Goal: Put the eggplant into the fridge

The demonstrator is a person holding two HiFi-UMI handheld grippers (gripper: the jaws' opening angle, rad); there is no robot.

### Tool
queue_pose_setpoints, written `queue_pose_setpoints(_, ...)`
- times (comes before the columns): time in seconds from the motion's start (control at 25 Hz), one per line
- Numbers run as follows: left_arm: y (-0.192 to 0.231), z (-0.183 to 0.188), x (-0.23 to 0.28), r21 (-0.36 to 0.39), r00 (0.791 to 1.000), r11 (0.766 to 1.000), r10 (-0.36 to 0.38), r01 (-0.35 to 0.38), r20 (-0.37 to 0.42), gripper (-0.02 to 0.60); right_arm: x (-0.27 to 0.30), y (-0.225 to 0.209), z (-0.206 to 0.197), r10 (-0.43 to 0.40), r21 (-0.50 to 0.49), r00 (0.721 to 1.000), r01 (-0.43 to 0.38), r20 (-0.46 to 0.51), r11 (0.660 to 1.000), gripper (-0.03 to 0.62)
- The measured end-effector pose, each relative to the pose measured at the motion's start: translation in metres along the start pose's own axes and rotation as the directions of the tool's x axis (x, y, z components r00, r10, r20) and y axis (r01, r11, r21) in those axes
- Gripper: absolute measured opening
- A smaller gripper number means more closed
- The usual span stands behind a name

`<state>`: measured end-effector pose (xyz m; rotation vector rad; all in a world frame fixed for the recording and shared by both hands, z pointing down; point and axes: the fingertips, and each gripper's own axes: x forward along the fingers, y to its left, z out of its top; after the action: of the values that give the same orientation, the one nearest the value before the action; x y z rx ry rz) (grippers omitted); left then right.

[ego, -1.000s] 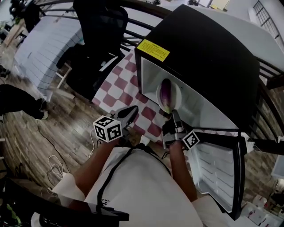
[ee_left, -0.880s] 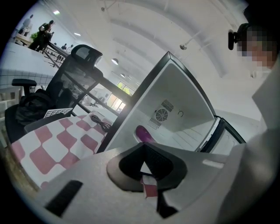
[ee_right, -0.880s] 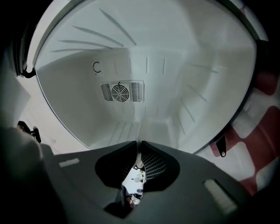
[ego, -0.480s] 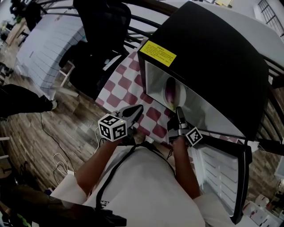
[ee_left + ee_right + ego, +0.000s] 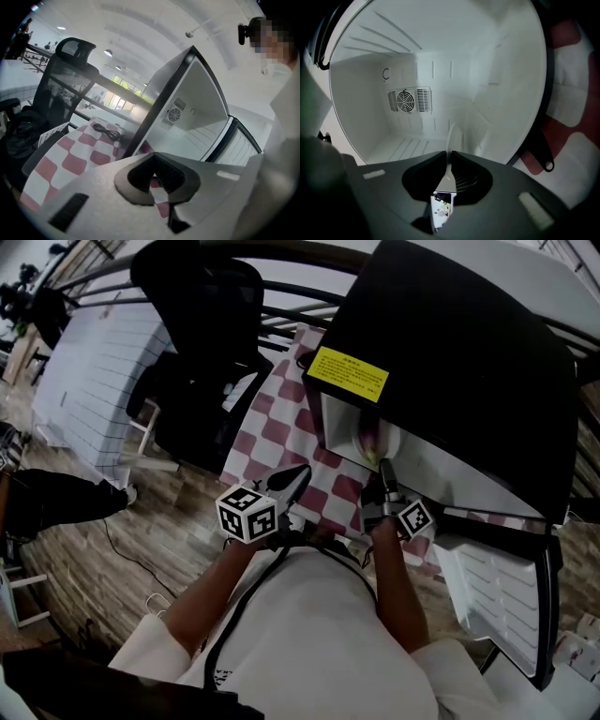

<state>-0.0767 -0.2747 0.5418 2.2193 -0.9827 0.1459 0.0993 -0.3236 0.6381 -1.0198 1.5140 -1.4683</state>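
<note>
While reaching into the open black fridge (image 5: 450, 352), pinching the round white plate (image 5: 451, 136) bearing the purple eggplant (image 5: 372, 437) in right gripper (image 5: 449, 161) fingers; left gripper (image 5: 153, 174) fingers pressed together, empty, over red-checked table (image 5: 281, 427).

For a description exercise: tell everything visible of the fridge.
The fridge is a black box with a yellow label on top, standing on a red-and-white checked cloth. Its door hangs open, showing a white ribbed inside with a fan grille at the back. A plate with the eggplant is in its opening.

A black office chair (image 5: 202, 296) stands on plank floor (image 5: 112, 554) beside a red-checked tablecloth (image 5: 279, 427).
</note>
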Motion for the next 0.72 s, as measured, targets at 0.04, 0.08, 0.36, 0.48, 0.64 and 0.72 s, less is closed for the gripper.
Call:
queue_pose_setpoints(0.04,0.003,0.001,0.001,0.007,1.000,1.000,-0.006,0.006,-0.010,0.005,0.001,-0.002,-0.002,-0.005,0.002,1.000,0.005,0.014,1.000,0.043)
queue_pose_setpoints(0.08,0.006,0.001,0.003,0.013,1.000,1.000,-0.012,0.012,-0.021,0.005,0.002,-0.004,-0.004,-0.007,0.005,1.000,0.007,0.027,1.000,0.043)
queue_pose_setpoints(0.36,0.005,0.003,0.022,0.026,0.992,0.994,-0.106,0.108,-0.076,0.005,0.015,-0.006,-0.008,-0.006,0.017,0.992,0.004,0.124,1.000,0.041)
queue_pose_setpoints(0.48,0.002,0.002,0.030,0.037,0.984,0.988,-0.145,0.150,-0.103,0.005,0.017,-0.009,-0.006,-0.007,-0.005,0.989,0.008,0.148,1.000,0.041)
queue_pose_setpoints(0.64,0.002,0.005,0.039,0.070,0.975,0.980,-0.176,0.186,-0.135,0.005,0.021,-0.010,-0.009,-0.009,0.009,0.983,0.008,0.181,1.000,0.041)
queue_pose_setpoints(0.72,0.002,0.006,0.044,0.086,0.971,0.975,-0.189,0.203,-0.147,0.005,0.022,-0.015,-0.010,-0.011,0.007,0.981,0.010,0.191,1.000,0.041)
